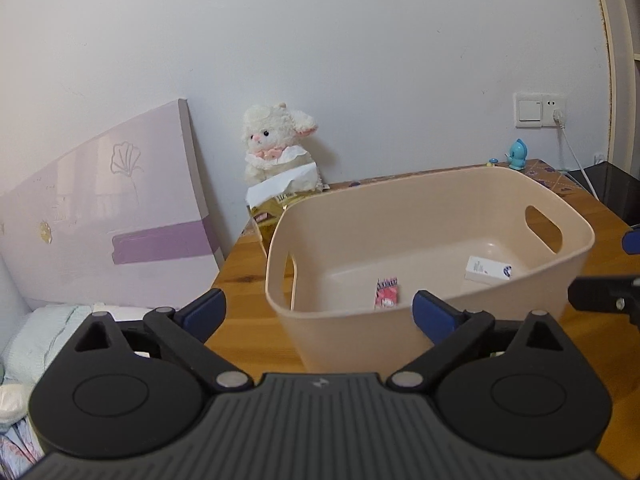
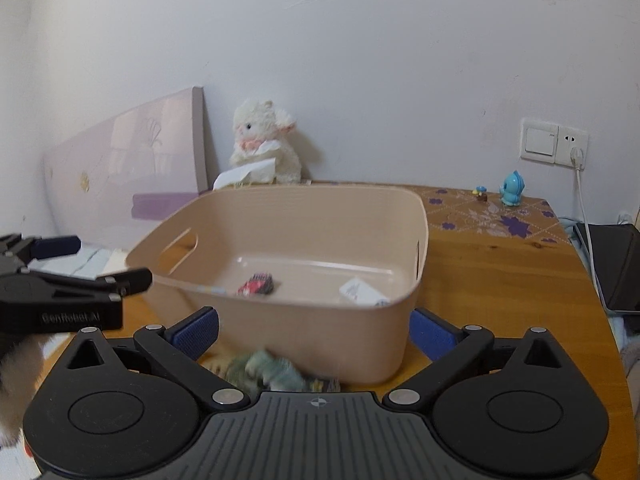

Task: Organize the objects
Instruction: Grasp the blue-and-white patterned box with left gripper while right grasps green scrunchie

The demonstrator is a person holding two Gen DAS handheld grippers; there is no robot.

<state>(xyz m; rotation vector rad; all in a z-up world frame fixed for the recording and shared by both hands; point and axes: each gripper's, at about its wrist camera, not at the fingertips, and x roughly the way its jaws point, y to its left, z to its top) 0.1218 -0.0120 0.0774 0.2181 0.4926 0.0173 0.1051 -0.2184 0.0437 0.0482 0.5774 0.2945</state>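
A beige plastic bin [image 1: 432, 312] stands on the wooden table [image 1: 248, 340]. Inside lie a small red packet [image 1: 386, 293] and a white box [image 1: 489, 269]. The bin also shows in the right wrist view [image 2: 320, 344], with the red packet [image 2: 257, 284] and white box [image 2: 362, 293] in it. My left gripper [image 1: 320, 314] is open and empty in front of the bin's near wall. My right gripper [image 2: 314, 332] is open, just above a blurred greenish object [image 2: 276, 372] lying on the table before the bin. Each gripper appears at the edge of the other's view.
A white plush lamb [image 1: 276, 142] and a tissue pack [image 1: 280, 196] sit behind the bin by the wall. A blue figurine [image 2: 512, 188] and a tiny figure [image 2: 481, 194] stand on a patterned cloth at the back right. A pink board [image 1: 120, 208] leans left.
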